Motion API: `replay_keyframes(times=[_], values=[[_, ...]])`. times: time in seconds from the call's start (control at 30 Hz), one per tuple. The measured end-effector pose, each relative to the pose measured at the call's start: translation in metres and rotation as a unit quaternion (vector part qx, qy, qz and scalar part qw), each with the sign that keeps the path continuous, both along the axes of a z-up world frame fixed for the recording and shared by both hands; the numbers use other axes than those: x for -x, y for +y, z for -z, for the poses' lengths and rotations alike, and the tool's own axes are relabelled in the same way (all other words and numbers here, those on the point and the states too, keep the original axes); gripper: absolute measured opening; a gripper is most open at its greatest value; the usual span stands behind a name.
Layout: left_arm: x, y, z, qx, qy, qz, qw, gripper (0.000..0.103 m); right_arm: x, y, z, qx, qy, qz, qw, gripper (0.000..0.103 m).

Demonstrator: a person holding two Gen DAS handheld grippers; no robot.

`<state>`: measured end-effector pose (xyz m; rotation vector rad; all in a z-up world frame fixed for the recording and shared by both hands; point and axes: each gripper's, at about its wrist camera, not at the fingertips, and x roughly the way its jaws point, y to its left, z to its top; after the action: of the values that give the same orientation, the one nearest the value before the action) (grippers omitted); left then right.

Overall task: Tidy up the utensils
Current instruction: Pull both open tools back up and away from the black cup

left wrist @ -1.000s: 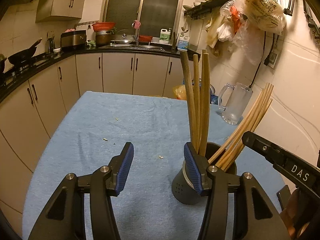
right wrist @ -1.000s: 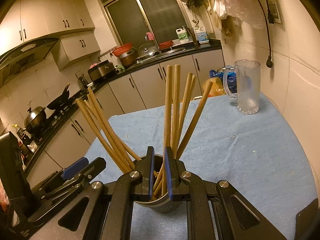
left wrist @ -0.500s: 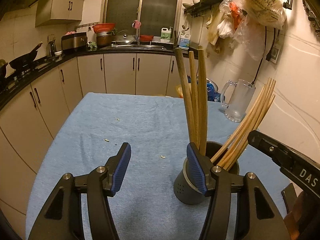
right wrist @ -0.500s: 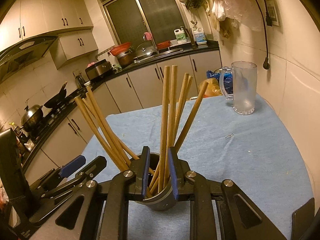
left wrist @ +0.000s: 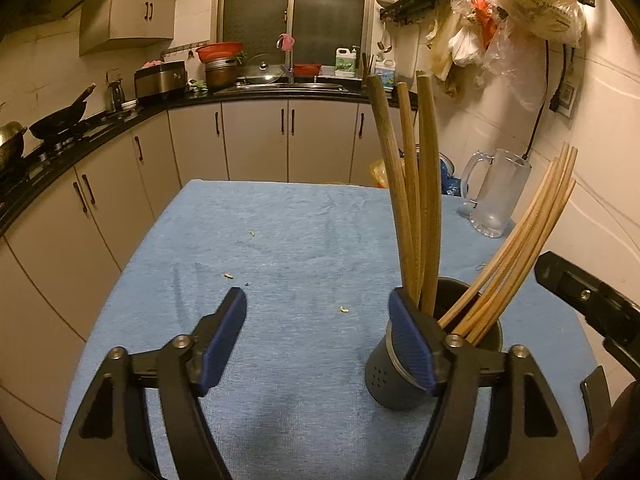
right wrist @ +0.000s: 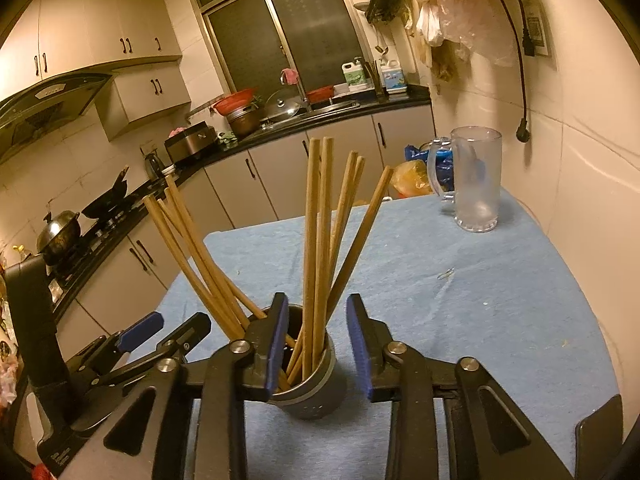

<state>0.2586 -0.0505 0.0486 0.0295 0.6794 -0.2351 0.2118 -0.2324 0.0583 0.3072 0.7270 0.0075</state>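
Note:
A dark grey perforated holder (left wrist: 396, 384) (right wrist: 316, 392) stands on the blue cloth and holds several wooden chopsticks (left wrist: 416, 200) (right wrist: 316, 240), some upright, some leaning. My left gripper (left wrist: 320, 344) is open and empty, just left of the holder, its right finger in front of the rim. My right gripper (right wrist: 316, 344) is open, its fingers apart on either side of the upright chopsticks above the holder, holding nothing. The left gripper shows in the right wrist view (right wrist: 160, 336) at the lower left.
A clear glass mug (left wrist: 496, 196) (right wrist: 474, 184) stands at the table's far right near the wall. Small crumbs (left wrist: 344, 309) lie on the blue cloth (left wrist: 280, 240). Kitchen counters and cabinets run along the left and back. A tiled wall is close on the right.
My right gripper was shut on the upright chopsticks and has opened, letting them go into the holder. Both grippers have drawn back slightly.

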Motion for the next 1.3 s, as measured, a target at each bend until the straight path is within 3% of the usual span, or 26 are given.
replay_keyframes(times=[0.17,0.47,0.83,1.3], values=[[0.003,-0.003,-0.002,-0.012,-0.01,-0.003,0.9999,0.083,0.002,-0.002,-0.002,0.01,-0.005,0.007,1.0,0.055],[0.004,-0.001,-0.004,-0.022,-0.017,-0.02,0.9994,0.088,0.004,-0.009,-0.004,0.013,-0.005,0.023,1.0,0.068],[0.012,0.005,-0.01,-0.043,-0.037,-0.046,0.9974,0.094,0.011,-0.013,-0.009,0.022,-0.006,0.048,0.999,0.091],[0.035,0.006,-0.015,-0.062,-0.064,-0.048,0.9948,0.099,0.022,-0.016,-0.012,0.021,0.0,0.065,0.998,0.093]])
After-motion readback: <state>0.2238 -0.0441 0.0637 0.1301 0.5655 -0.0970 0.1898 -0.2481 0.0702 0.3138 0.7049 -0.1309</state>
